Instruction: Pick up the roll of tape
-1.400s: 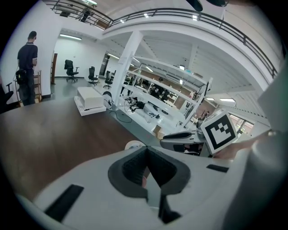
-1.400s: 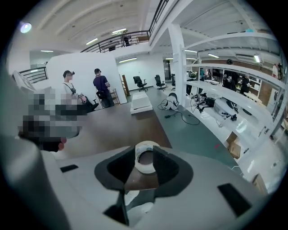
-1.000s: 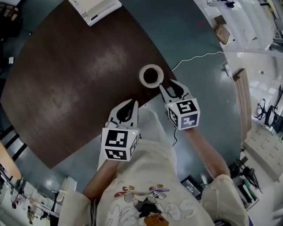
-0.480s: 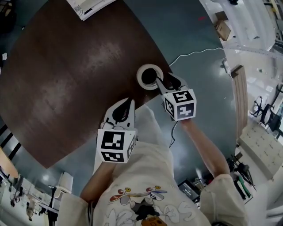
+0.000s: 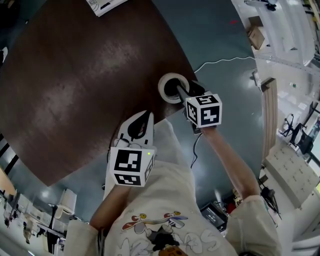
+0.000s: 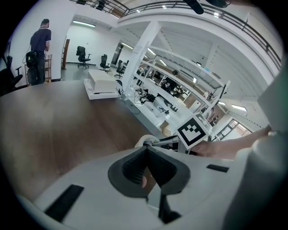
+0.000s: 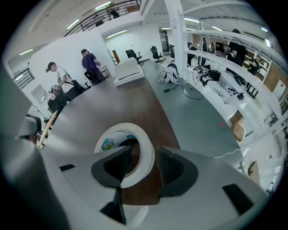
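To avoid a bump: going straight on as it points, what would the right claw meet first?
Likely the roll of tape, whose wall stands between the opening jaws of the right claw.

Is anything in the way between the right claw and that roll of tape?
Nothing visible. The right gripper is at the roll of tape on the table: its jaws, opening, straddle the roll's near wall, one inside the hole, one outside, not yet pressing.

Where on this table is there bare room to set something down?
The whole brown table left of the roll of tape is bare, out to the white box at its far edge. It is crowded only at the near right edge: the right gripper, jaws opening, straddles the roll's wall, and the left gripper hovers beside it, shut.
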A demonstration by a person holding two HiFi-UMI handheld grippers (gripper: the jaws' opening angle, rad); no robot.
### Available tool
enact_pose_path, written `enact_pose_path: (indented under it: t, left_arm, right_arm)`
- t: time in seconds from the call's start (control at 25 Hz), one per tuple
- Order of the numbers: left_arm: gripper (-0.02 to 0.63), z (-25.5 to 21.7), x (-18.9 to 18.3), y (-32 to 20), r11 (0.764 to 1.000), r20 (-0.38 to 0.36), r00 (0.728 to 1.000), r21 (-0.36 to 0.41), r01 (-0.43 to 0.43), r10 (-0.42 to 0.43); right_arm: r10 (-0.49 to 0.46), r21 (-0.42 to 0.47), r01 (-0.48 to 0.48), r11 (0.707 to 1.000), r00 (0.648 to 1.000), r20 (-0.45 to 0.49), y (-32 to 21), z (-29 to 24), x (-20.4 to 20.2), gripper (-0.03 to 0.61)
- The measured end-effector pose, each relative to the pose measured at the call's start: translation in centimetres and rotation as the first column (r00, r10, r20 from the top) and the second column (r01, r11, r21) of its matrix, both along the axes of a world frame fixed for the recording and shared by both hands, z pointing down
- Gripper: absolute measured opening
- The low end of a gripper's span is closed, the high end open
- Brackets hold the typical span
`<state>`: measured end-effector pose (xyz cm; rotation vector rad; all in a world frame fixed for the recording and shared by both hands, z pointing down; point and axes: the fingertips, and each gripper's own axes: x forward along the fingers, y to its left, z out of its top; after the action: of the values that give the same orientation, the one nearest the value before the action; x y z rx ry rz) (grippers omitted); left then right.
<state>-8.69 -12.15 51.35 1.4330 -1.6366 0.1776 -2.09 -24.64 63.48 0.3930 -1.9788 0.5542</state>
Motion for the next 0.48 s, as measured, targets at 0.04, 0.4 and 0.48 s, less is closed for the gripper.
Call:
enact_pose_path:
  t: [0.04,0.4,0.48]
  left_arm:
    - [0.006,0.0,0.0,0.2,1.0,-0.002,1.0,0.0,0.003,-0.003]
    - [0.006,0.4,-0.6,1.2,0.999,-0.018,0.999,-0.002,0.032,-0.032]
    - [0.006,0.3,-1.1,1.5,0.999,-0.019,0.999,-0.001,0.04,-0.04]
  right_arm:
    - [-0.004,-0.003,0.004,1.0,1.0,-0.01,0.2,0.1,-0.1,0.187]
    - [-0.027,-0.032,0.023,0.999,0.992,-0.12,0.8,2.1,-0.3,0.173]
    - [-0.028,-0.03,0.024,0.999,0.99,-0.136,1.1,2.3,-0.5,0.166]
